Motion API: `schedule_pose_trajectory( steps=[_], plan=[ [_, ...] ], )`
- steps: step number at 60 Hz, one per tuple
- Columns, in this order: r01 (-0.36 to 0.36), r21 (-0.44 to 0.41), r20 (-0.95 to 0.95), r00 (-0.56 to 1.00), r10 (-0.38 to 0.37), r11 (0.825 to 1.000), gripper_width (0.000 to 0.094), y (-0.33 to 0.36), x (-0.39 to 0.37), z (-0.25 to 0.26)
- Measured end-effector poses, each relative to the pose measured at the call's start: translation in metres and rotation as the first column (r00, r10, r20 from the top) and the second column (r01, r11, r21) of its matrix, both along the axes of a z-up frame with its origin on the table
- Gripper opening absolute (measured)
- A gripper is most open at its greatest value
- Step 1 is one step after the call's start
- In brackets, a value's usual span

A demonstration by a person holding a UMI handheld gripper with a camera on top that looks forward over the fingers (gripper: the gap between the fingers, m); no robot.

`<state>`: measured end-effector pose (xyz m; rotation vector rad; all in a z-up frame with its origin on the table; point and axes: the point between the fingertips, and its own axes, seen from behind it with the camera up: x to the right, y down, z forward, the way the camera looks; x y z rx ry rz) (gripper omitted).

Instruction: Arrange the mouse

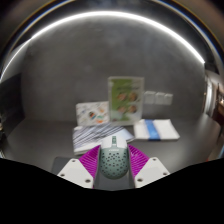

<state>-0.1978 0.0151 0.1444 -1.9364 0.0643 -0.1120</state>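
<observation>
A pale perforated computer mouse (pixel 112 160) sits between my gripper's (pixel 112 165) two fingers, its nose and scroll wheel pointing away over the grey table (pixel 40 135). The magenta pads (pixel 88 160) lie against both sides of the mouse with no gap showing. The gripper is shut on the mouse. The underside of the mouse is hidden, so I cannot tell whether it rests on the table or is lifted.
Just beyond the mouse lies a black-and-white striped flat item (pixel 93 137), with a blue-and-white item (pixel 156 129) to its right. Behind them stand a green-and-white box (pixel 127 95) and a smaller pale box (pixel 94 112).
</observation>
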Motion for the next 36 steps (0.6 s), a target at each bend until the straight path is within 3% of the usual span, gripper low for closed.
schedule_pose_trajectory(
  steps=[7, 14, 19, 20, 21, 29, 30, 36],
  plan=[
    [-0.091, -0.151, -0.059, 0.995, 0.083, 0.984, 0.0402, -0.014, -0.064, -0.083],
    [-0.067, -0.249, -0.058, 0.997, 0.054, 0.966, 0.0405, -0.018, -0.064, -0.138],
    [-0.064, -0.287, -0.060, 0.997, 0.049, 0.956, 0.0415, -0.021, -0.061, -0.155],
    [-0.063, -0.270, -0.066, 0.997, 0.047, 0.961, 0.0411, -0.019, -0.061, -0.153],
    [-0.061, -0.273, -0.070, 0.997, 0.044, 0.960, 0.0456, -0.020, -0.061, -0.153],
    [-0.110, -0.289, -0.072, 0.993, 0.093, 0.951, 0.0554, -0.021, -0.062, -0.155],
    [-0.123, -0.290, -0.073, 0.992, 0.106, 0.949, 0.0633, -0.021, -0.063, -0.155],
    [-0.189, -0.298, -0.109, 0.980, 0.164, 0.936, 0.0901, -0.033, -0.067, -0.152]
  ],
)
